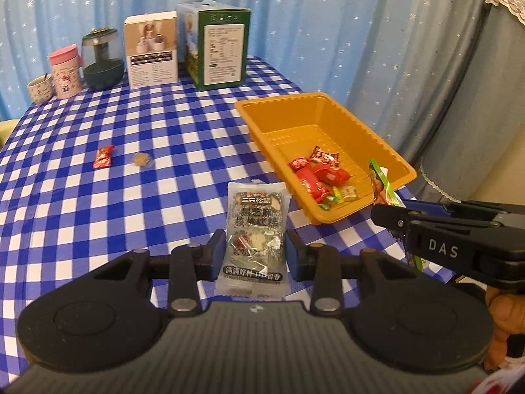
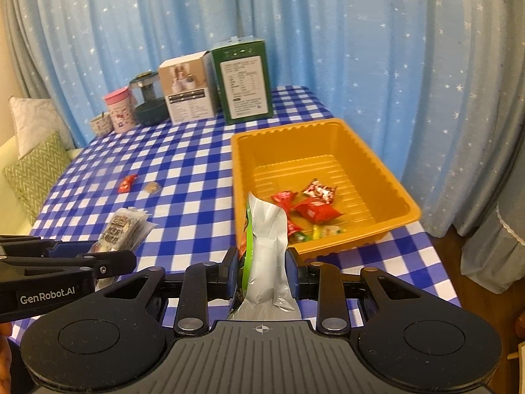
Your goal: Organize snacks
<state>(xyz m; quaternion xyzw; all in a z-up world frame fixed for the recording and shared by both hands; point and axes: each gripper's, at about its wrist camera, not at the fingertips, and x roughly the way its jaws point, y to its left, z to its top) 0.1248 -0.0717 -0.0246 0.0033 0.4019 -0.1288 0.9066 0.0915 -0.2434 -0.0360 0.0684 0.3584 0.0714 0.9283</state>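
Silvery grey snack packet sits clamped in the left gripper, jaws narrowed onto its sides. Right gripper pinches a green-and-silver pouch likewise, above the checked desk. Beyond, the orange tray holds red sweets.

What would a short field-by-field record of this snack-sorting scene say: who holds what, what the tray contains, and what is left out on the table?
left gripper: shut on a grey sesame-walnut cake packet
right gripper: shut on a green and silver snack bag
orange tray: holds red-wrapped candies and a few small sweets
loose on checked tablecloth: red candy, brown wrapped sweet
table's far edge: green carton, white box
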